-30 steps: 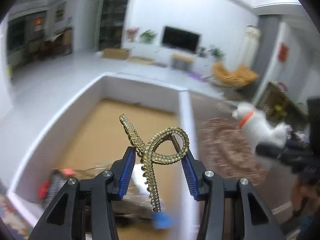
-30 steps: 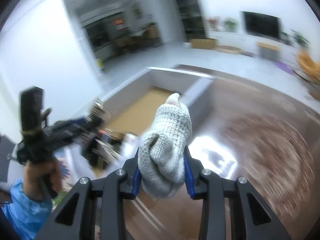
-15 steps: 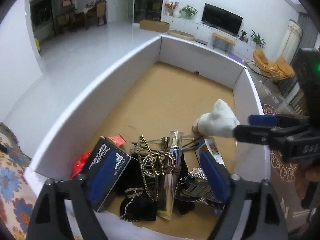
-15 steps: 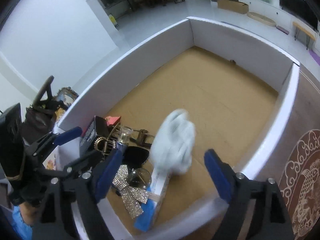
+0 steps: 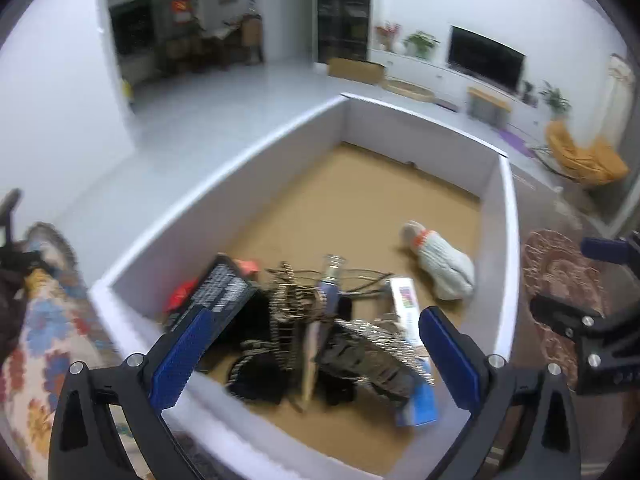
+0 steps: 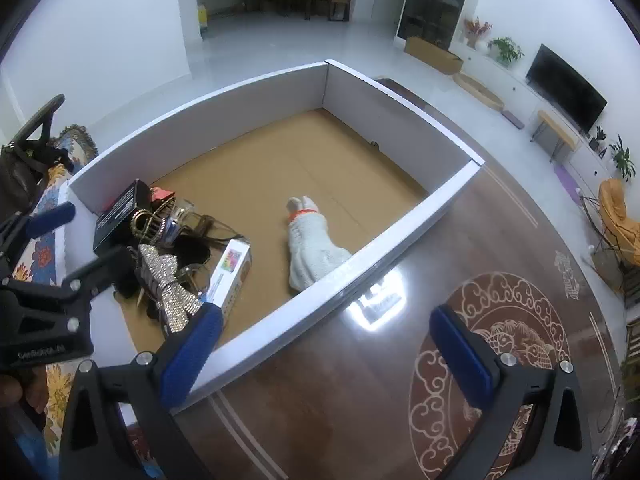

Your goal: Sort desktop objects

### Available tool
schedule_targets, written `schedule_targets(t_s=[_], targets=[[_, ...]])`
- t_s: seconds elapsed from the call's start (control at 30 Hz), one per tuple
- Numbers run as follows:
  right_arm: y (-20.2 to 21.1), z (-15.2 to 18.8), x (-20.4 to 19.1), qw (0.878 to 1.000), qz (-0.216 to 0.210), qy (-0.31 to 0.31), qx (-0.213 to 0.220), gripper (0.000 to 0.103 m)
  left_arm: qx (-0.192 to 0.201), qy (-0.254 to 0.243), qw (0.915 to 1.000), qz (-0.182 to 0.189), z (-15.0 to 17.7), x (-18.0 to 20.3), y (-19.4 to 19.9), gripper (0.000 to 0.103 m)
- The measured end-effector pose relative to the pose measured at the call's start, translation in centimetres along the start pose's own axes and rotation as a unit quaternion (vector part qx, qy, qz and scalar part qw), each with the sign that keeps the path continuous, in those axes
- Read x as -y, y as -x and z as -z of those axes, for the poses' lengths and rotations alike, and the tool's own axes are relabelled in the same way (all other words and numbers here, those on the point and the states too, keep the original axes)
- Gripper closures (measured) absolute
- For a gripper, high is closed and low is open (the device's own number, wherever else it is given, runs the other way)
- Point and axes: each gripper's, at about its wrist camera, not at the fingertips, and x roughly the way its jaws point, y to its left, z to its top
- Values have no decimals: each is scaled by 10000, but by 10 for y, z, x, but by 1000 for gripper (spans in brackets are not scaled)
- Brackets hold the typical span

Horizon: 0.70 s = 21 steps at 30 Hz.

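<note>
A white-walled box [image 6: 384, 248] with a brown floor holds the sorted things. A white knitted sock with an orange band [image 6: 312, 244] lies on its floor by the near wall; it also shows in the left wrist view [image 5: 440, 264]. The gold hair claw [image 5: 288, 296] lies in a pile at the box's corner with a black carton [image 5: 220, 292], a glass vial [image 5: 330, 280] and a rhinestone bow [image 6: 168, 284]. My left gripper [image 5: 312, 356] is open and empty above the pile. My right gripper [image 6: 324, 356] is open and empty over the table beside the box.
A small colourful carton [image 6: 232, 272] lies next to the pile. The dark glossy table [image 6: 440, 280] with a round ornament lies right of the box. A patterned cloth [image 5: 44, 320] and a dark bag [image 6: 24, 168] lie left of it.
Both grippers opened. The left dropped the gold hair claw onto the pile, the right dropped the white sock into the box. Both have since drawn back from the box.
</note>
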Motion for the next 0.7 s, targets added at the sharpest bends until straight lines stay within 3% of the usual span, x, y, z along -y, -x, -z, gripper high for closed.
schedule_targets(t_s=[0.07,0.2,0.47,0.7], targets=[[3,2,2,10000,-52,-29,66,0,122,47,9996,-259,0,-3,9,0],[0,1,0,9999,-99,18,92,0,202,294,9989,-297,-6,-15,21,0],[-2,7,-3,9993,-331,-107,108,0,421,912,9921,-750,-10,-25,39,0],[-7,4,-12,9993,-370,30,50,0,312,1059,9923,-568,-10,-30,39,0]])
